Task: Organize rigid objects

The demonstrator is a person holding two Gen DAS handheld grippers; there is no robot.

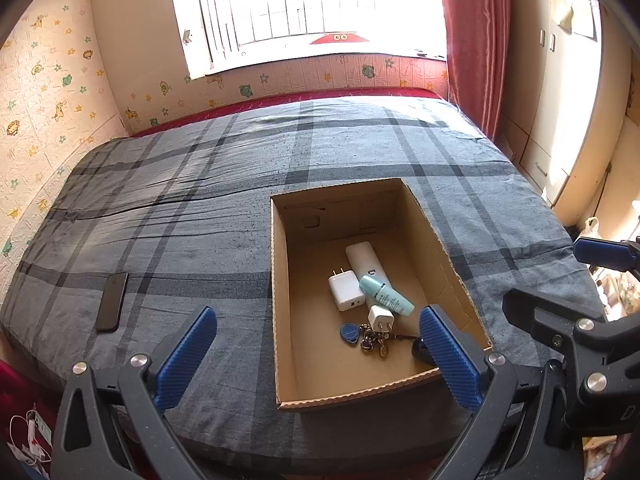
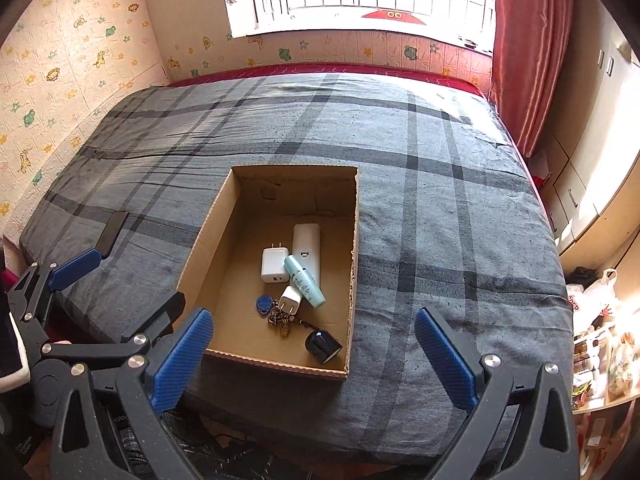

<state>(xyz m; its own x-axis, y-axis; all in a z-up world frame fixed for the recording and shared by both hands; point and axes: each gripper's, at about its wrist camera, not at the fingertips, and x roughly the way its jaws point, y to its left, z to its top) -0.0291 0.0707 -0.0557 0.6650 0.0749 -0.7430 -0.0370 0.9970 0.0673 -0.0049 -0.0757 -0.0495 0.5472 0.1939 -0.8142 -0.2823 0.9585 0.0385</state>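
An open cardboard box (image 1: 280, 280) (image 2: 208, 232) sits on the bed. Inside lie a white power bank (image 1: 362, 258) (image 2: 307, 240), a large white charger (image 1: 345, 289) (image 2: 274, 266), a small white charger (image 1: 381, 316) (image 2: 290, 300), a teal tube (image 1: 386, 295) (image 2: 305, 280), a key bunch with a blue fob (image 1: 351, 334) (image 2: 264, 304) and a dark blue round object (image 2: 322, 346). A black phone (image 1: 112, 301) (image 2: 112, 229) lies on the bed left of the box. My left gripper (image 1: 316, 348) and right gripper (image 2: 314, 352) are both open and empty, held before the box's near edge.
The bed has a grey plaid cover (image 1: 200, 184) (image 2: 440, 220). Walls run along its left and far sides. A red curtain (image 2: 528, 40) and cabinets (image 2: 588, 160) stand right. Bags and clutter (image 2: 600, 340) lie at the lower right. Cables (image 1: 28, 436) lie on the floor left.
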